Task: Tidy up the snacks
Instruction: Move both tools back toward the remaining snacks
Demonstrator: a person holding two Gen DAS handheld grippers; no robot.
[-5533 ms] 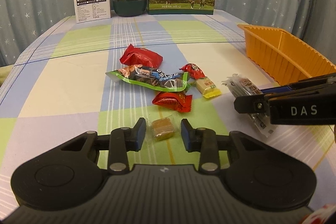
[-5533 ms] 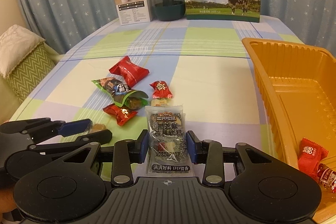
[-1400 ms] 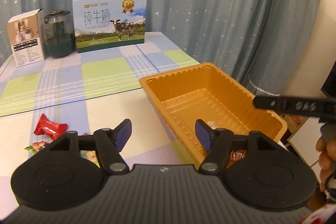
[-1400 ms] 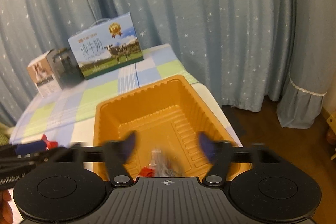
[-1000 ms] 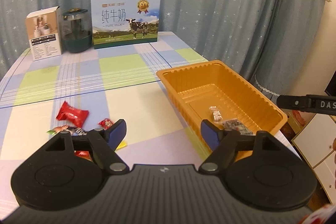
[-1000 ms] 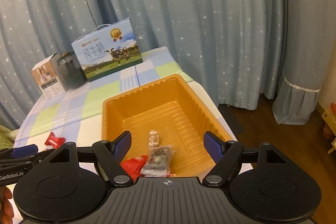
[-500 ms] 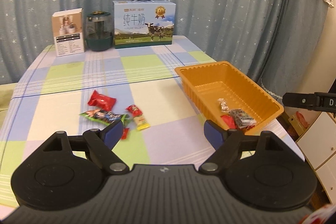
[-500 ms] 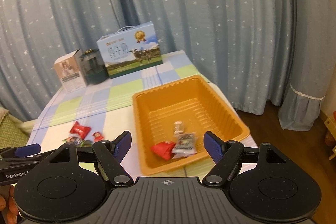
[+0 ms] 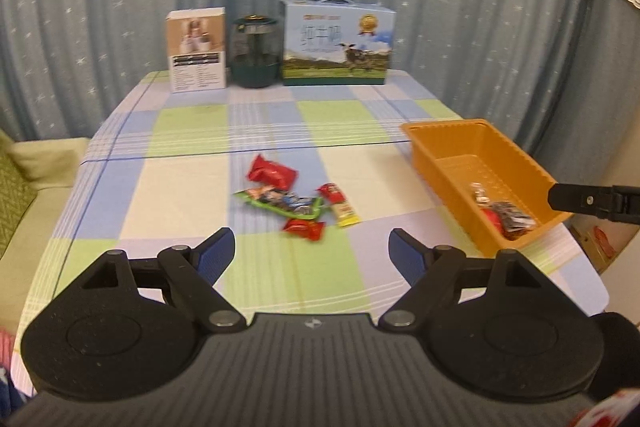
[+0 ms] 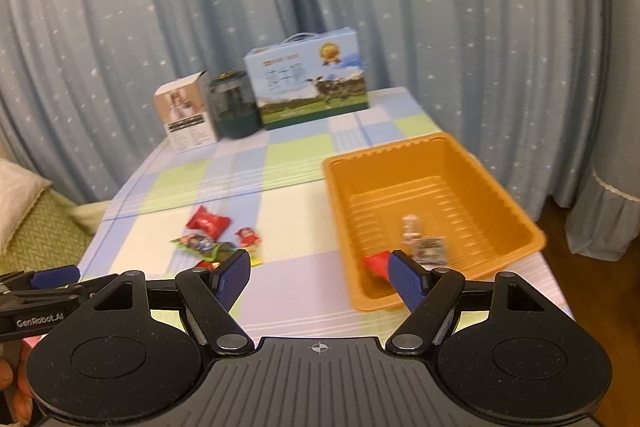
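Observation:
The orange tray stands at the table's right edge and holds a dark snack packet, a red one and a small clear candy. On the checked cloth lie a red packet, a green packet, a red-and-yellow candy and a small red packet. My left gripper hangs open and empty, well back from the loose snacks. My right gripper is open and empty too, short of the tray; its view shows the red packet at left.
A milk carton box, a dark jar and a white box line the far edge before a starred curtain. A green cushioned seat sits left of the table. The floor drops away right of the tray.
Both grippers have pulled back from the tray, so the whole table now shows. The snacks they gripped several seconds ago lie in the tray. The left jaws stand a little wider.

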